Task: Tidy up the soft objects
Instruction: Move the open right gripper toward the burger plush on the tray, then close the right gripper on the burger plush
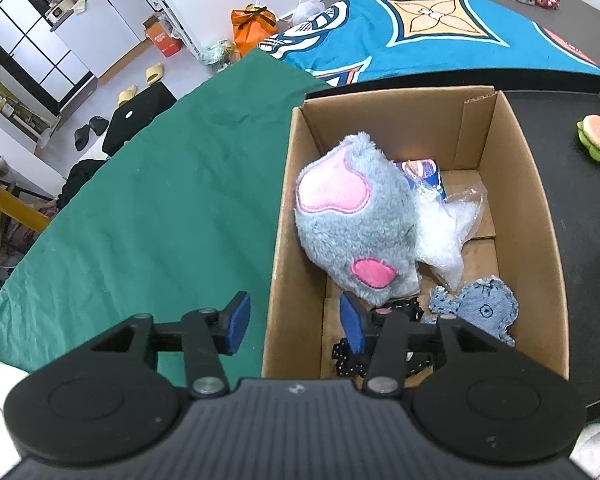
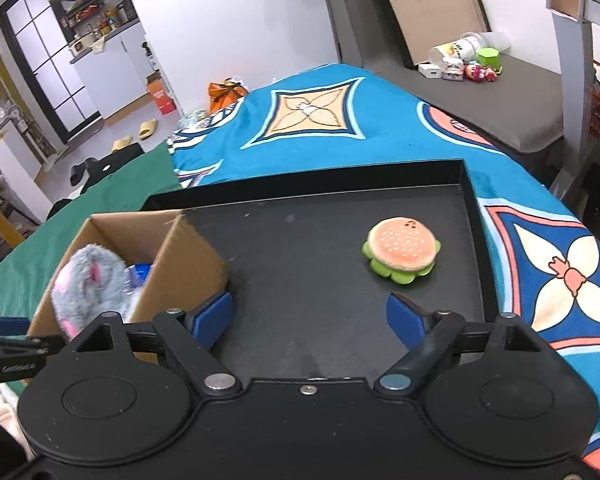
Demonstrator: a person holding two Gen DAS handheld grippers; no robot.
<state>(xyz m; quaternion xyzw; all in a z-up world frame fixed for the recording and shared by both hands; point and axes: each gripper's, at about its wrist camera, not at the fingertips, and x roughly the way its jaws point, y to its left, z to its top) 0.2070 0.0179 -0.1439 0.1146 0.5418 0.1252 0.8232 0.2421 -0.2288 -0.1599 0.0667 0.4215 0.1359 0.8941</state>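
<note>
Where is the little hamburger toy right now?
The hamburger toy lies on the black tray, outside and right of the cardboard box, just beyond the open right gripper.

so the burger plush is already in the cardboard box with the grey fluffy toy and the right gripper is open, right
Not quite. The burger plush is not in the cardboard box; it lies on the black tray, apart from the box, as the right wrist view shows. The rest holds: the grey fluffy toy is in the box and the right gripper is open.
</note>
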